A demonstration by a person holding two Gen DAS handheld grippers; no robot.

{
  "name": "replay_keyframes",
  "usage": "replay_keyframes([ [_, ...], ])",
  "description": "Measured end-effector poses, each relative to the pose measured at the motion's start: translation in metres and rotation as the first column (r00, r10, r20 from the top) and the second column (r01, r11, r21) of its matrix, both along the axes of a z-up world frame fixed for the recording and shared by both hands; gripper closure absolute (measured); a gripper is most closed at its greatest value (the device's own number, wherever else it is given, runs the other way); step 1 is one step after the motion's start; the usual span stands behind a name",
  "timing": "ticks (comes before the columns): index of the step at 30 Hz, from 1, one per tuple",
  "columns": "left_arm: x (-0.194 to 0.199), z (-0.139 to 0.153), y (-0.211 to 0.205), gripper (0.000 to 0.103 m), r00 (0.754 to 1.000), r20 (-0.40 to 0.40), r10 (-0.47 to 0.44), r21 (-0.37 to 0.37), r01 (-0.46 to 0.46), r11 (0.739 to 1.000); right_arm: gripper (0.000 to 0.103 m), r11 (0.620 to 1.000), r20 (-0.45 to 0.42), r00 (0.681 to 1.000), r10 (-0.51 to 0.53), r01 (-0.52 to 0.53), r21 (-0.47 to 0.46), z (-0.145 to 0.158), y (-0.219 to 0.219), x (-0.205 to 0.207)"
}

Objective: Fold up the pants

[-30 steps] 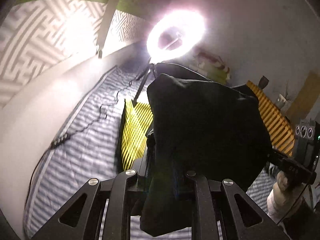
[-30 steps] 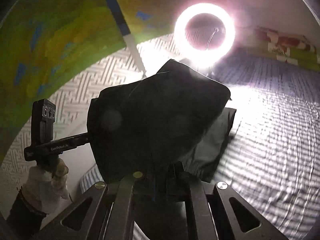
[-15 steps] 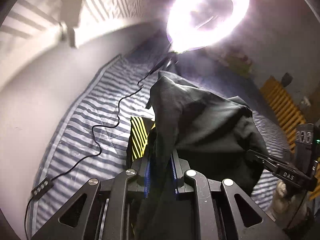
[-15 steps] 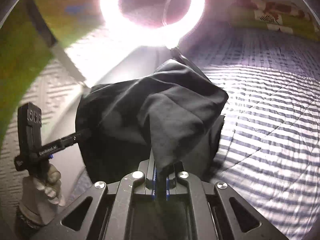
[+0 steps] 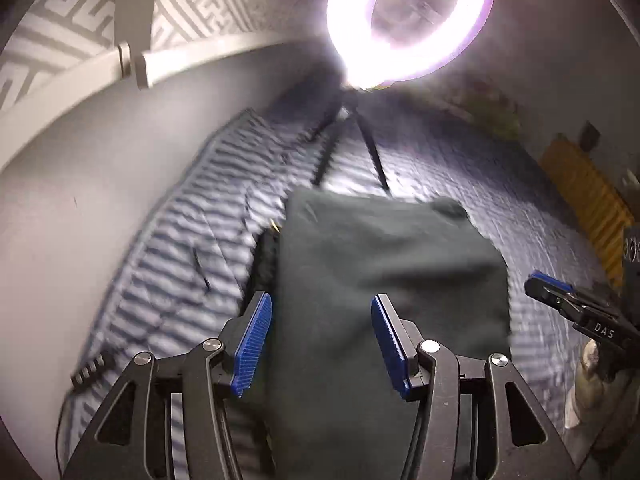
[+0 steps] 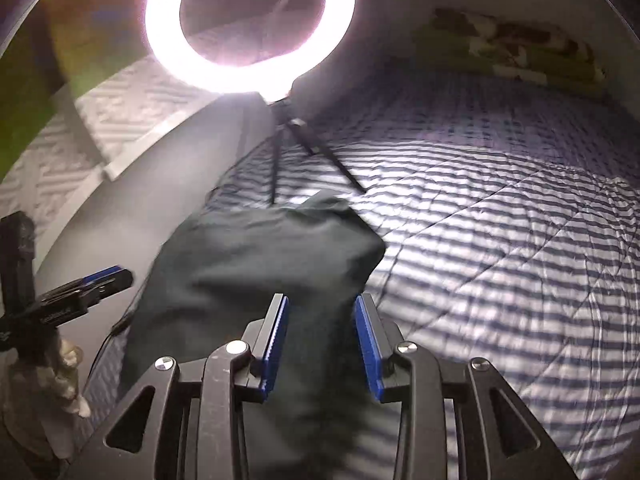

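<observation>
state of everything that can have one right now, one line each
pants: folded into a dark bundle, lying on the bedspread, gripped by neither gripper
left gripper: jaws opening, pads off the cloth, pants between them
right gripper: jaws opening, pads off the cloth, pants between them
ring light: on, standing on its tripod
bedspread: spread out, wrinkled

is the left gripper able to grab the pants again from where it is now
Probably yes: the left gripper has its jaws opening, with the dark pants lying on the striped bedspread between its pads, and nothing sits in the way.
</observation>
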State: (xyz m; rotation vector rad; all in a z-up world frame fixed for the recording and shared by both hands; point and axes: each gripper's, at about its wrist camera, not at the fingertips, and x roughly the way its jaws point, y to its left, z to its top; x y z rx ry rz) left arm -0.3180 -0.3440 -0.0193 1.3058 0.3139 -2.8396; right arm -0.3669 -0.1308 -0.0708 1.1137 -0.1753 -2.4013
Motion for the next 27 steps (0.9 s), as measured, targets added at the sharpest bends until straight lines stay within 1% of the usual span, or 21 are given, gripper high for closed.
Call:
replay_keyframes([
  [2,0.016,-0.007,0.009,0.047,1.0,0.021,-0.021,0.013,0.02,1.0,0.071,0.998,-0.022,0.997,0.068,-0.068,0.002,0.0,-0.008,0.026],
  [4,0.034,-0.018,0.019,0.047,0.998,0.049,-0.038,0.016,0.037,0.999,0.071,0.993,-0.014,0.993,0.118,-0.118,0.004,-0.005,-0.019,0.047],
  [5,0.041,-0.023,0.025,0.047,0.997,0.064,-0.044,0.006,0.044,0.999,0.071,0.99,0.005,0.99,0.142,-0.142,0.016,-0.009,-0.028,0.056],
  [7,0.055,-0.032,0.038,0.046,0.994,0.095,-0.05,-0.039,0.054,0.998,0.071,0.983,0.034,0.985,0.168,-0.17,0.065,-0.019,-0.041,0.074],
  [9,0.068,-0.039,0.048,0.039,0.991,0.12,-0.052,-0.054,0.059,0.997,0.071,0.977,0.056,0.983,0.177,-0.182,0.106,-0.029,-0.048,0.088],
  [10,0.076,-0.043,0.051,0.033,0.99,0.132,-0.052,-0.037,0.057,0.998,0.071,0.974,0.084,0.979,0.186,-0.195,0.117,-0.035,-0.049,0.095],
  [12,0.089,-0.052,0.055,0.033,0.986,0.156,-0.052,-0.005,0.053,0.999,0.071,0.971,0.111,0.975,0.194,-0.207,0.12,-0.043,-0.046,0.108],
  [13,0.094,-0.056,0.058,0.033,0.985,0.166,-0.05,-0.002,0.051,0.999,0.071,0.97,0.12,0.974,0.192,-0.206,0.127,-0.045,-0.042,0.114],
  [16,0.115,-0.06,0.071,0.033,0.983,0.182,-0.036,0.023,0.033,0.999,0.071,0.965,0.175,0.966,0.188,-0.215,0.148,-0.053,-0.029,0.133],
  [17,0.122,-0.058,0.078,0.033,0.983,0.18,-0.038,0.024,0.034,0.999,0.071,0.964,0.175,0.968,0.181,-0.21,0.165,-0.053,-0.024,0.141],
  [19,0.14,-0.05,0.095,0.033,0.987,0.157,-0.033,0.003,0.033,0.999,0.071,0.964,0.161,0.972,0.17,-0.198,0.18,-0.049,-0.013,0.157],
  [20,0.148,-0.044,0.103,0.031,0.99,0.14,-0.026,-0.004,0.027,1.0,0.071,0.964,0.155,0.974,0.168,-0.195,0.18,-0.044,-0.006,0.166],
  [21,0.159,-0.037,0.112,0.029,0.993,0.118,-0.024,-0.008,0.025,1.0,0.071,0.966,0.147,0.976,0.161,-0.187,0.179,-0.04,0.001,0.175],
  [23,0.177,-0.02,0.13,0.019,0.997,0.072,-0.016,-0.023,0.018,1.0,0.071,0.97,0.123,0.983,0.14,-0.161,0.18,-0.025,0.019,0.193],
  [25,0.196,0.001,0.152,0.017,0.999,0.025,-0.024,-0.059,0.026,0.998,0.071,0.975,0.099,0.988,0.116,-0.132,0.177,-0.01,0.033,0.209],
  [27,0.217,0.019,0.17,0.016,0.999,-0.016,-0.035,-0.063,0.034,0.997,0.071,0.979,0.074,0.992,0.102,-0.114,0.167,0.005,0.048,0.224],
])
